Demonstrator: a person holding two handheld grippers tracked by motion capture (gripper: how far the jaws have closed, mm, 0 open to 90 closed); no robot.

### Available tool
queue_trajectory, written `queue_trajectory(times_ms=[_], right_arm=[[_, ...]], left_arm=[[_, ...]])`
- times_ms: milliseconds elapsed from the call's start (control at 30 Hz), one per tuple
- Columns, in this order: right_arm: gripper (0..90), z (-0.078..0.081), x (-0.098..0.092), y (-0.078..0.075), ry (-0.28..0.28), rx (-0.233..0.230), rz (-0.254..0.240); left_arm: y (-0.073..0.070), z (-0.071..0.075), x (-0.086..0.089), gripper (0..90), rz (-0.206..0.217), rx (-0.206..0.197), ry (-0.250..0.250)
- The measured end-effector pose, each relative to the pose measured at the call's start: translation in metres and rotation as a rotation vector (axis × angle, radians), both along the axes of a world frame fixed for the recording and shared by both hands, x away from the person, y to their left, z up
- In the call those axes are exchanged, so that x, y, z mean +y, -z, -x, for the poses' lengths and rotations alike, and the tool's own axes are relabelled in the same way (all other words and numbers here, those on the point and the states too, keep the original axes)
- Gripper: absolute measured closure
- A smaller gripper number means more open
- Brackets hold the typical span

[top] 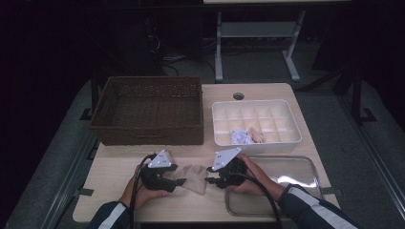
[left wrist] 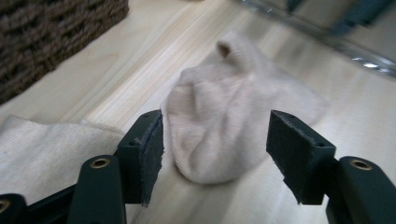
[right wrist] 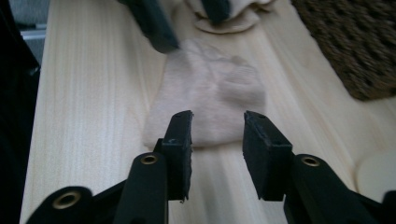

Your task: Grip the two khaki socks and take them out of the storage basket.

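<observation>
1. Nearest you, at the desk's (top: 114, 164) near edge, your two hands hold the grippers, their fingers pointing at each other across a beige sock (top: 193, 175).
2. Your left gripper (top: 175, 179) sits toward the near left part of the desk. In the left gripper view its fingers (left wrist: 145, 148) stand wide apart, with the rounded end of the sock (left wrist: 219, 126) lying on the wood between them and just ahead; the pads press on nothing.
3. In that same view a second flat piece of pale cloth (left wrist: 42, 149) lies just beside the left finger; you cannot tell whether it belongs to the same sock.
4. Your right gripper (top: 210, 181) is near the middle of the near edge. In the right gripper view its fingers (right wrist: 180, 144) are parted and empty, and the sock (right wrist: 210, 102) lies flat just beyond their tips.
5. The sock lies between the two grippers, in front of the brown wicker basket (top: 148, 112), which stands at the far left part of the desk.
6. A white divided box (top: 286, 121) stands at the far right, with small items in two of its near compartments.
7. A clear tray (top: 296, 167) lies at the near right corner, under your right forearm.
</observation>
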State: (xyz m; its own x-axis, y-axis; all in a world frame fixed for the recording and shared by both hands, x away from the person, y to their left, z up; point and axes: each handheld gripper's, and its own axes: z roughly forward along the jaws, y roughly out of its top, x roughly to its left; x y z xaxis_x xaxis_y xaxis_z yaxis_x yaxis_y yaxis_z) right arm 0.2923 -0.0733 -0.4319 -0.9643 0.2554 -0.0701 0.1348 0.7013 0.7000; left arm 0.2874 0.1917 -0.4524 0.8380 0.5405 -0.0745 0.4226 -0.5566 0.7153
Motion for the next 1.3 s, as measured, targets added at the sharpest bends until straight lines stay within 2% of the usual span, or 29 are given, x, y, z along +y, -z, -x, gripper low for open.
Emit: queue_trajectory(times_ms=[33,100,200,300,367,433,467,567,633,667,733,800,833,900,1000,1033,1200,1233,1267,1300], right_arm=[[64.3,0.000,0.002,0.001,-0.018,-0.018,0.001],[67.4,0.001,0.007,0.005,-0.039,-0.018,0.008],[69.2,0.003,0.015,0.010,-0.064,-0.016,0.031],[69.2,0.004,0.020,0.016,-0.068,-0.017,0.060],[68.3,0.003,0.021,0.018,-0.056,-0.012,0.063],[66.8,0.001,0.021,0.020,-0.040,-0.015,0.069],[66.6,0.000,0.021,0.020,-0.038,-0.012,0.069],[66.6,-0.003,0.022,0.023,-0.026,-0.010,0.072],[67.2,-0.005,0.023,0.023,-0.023,-0.010,0.061],[67.5,-0.006,0.024,0.022,-0.001,0.001,0.060],[68.3,-0.009,0.028,0.021,0.006,-0.003,0.050],[68.7,-0.010,0.031,0.021,0.028,0.010,0.038],[69.0,-0.013,0.032,0.021,0.027,0.007,0.032],[69.1,-0.015,0.035,0.018,0.023,-0.010,0.013],[66.9,-0.015,0.036,0.013,0.038,0.018,-0.005],[66.2,-0.016,0.033,0.011,0.040,0.010,-0.006],[59.9,-0.016,0.009,0.003,0.062,0.033,-0.023],[59.9,-0.017,0.004,0.002,0.051,0.023,-0.023],[60.0,-0.015,0.001,0.000,0.067,0.049,-0.028],[60.7,-0.016,0.000,0.000,0.067,0.049,-0.034]], left_arm=[[0.002,-0.001,-0.002,37.8,-0.010,0.002,0.002],[0.006,-0.003,-0.004,38.4,-0.032,0.011,0.010],[0.010,-0.003,-0.005,47.1,-0.077,0.011,0.019],[0.009,-0.002,-0.003,59.8,-0.079,0.017,0.032],[0.009,-0.002,-0.002,73.3,-0.071,0.019,0.051],[0.009,-0.002,-0.002,79.9,-0.058,0.027,0.056],[0.008,-0.003,-0.001,80.9,-0.065,0.024,0.061],[0.003,-0.002,0.002,82.6,-0.036,-0.003,0.060],[-0.006,0.000,0.006,82.6,0.031,-0.022,0.050],[-0.011,0.002,0.008,82.7,0.051,-0.040,0.061],[-0.020,0.006,0.009,82.7,0.074,-0.076,0.064],[-0.026,0.009,0.010,82.7,0.090,-0.091,0.065],[-0.029,0.010,0.010,82.5,0.088,-0.104,0.062],[-0.033,0.011,0.011,81.9,0.112,-0.108,0.066],[-0.037,0.013,0.008,80.9,0.105,-0.125,0.067],[-0.037,0.014,0.007,80.8,0.107,-0.127,0.070],[-0.040,0.013,-0.003,79.9,0.093,-0.129,0.085],[-0.041,0.013,-0.006,79.9,0.087,-0.131,0.094],[-0.042,0.013,-0.009,80.5,0.091,-0.137,0.103],[-0.043,0.013,-0.011,81.2,0.099,-0.137,0.108]])
